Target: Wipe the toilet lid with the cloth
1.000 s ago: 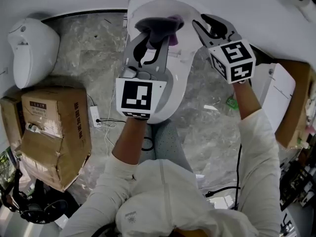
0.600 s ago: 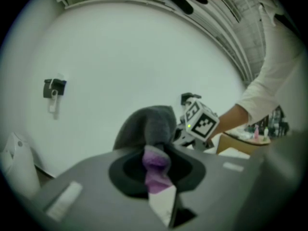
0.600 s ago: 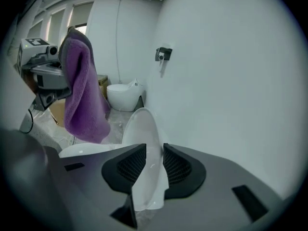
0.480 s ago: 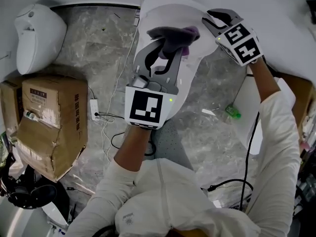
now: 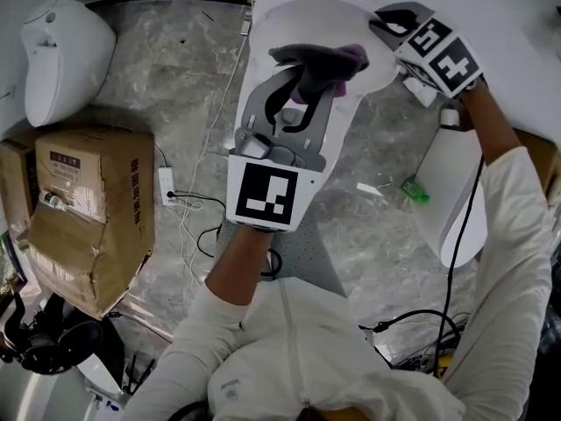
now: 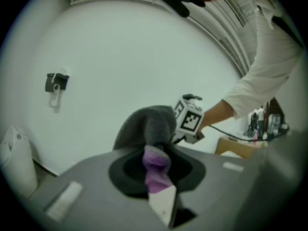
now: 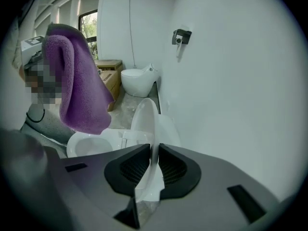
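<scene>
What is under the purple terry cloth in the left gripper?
The white toilet bowl, open, lies below the purple terry cloth; whether they touch is unclear. In the head view, the cloth and the left gripper cover much of it.

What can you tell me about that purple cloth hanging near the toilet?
The cloth looks like a thick, fluffy towel, purple, and greyer where it bulges in the left gripper view. It is folded over and pinched in the left tongs, with its loose end hanging down above the open toilet bowl. In the right gripper view it hangs clear of the raised lid. Only the tongs seem to touch it.
</scene>
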### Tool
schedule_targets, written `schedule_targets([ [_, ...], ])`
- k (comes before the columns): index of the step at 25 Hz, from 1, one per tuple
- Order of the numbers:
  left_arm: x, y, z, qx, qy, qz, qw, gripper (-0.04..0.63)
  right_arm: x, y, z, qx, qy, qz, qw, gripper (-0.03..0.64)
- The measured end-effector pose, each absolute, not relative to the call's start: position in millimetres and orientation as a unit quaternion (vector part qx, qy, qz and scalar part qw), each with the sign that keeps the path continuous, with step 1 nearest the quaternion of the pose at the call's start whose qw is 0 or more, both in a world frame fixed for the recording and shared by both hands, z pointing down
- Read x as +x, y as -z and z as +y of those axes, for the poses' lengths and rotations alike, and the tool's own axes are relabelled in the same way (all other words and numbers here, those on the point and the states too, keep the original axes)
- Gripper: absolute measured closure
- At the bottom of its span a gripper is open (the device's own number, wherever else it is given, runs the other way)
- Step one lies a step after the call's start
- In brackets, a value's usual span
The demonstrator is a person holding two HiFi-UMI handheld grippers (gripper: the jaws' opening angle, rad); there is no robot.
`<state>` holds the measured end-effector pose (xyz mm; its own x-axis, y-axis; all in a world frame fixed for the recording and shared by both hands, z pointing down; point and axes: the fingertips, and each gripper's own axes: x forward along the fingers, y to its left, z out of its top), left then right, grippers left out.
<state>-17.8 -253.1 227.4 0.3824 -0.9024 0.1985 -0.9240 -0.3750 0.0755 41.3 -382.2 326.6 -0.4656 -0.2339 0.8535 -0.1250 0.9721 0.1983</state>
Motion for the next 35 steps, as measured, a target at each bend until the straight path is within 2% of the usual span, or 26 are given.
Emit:
schedule_targets([
  [9, -36.3, -219.4, -218.7, 0.836, -0.045, -0.541, 0.080, 0.528, 36.5, -316.8, -344.8, 0.137, 0.062, -0.847, 0.510, 0.557],
  [20, -61.0, -224.2, -121.2, 0.857, -0.031, -0.507, 0.085, 0.528, 31.6, -305.3, -229.3, 0.178, 0.109, -0.828, 0.520, 0.566],
  [35, -73.4, -240.4, -20.0, 0.874, -0.034, -0.475, 0.096, 0.528, 24.0, -364.3, -47.3, 0.175, 0.151, -0.810, 0.539, 0.551],
])
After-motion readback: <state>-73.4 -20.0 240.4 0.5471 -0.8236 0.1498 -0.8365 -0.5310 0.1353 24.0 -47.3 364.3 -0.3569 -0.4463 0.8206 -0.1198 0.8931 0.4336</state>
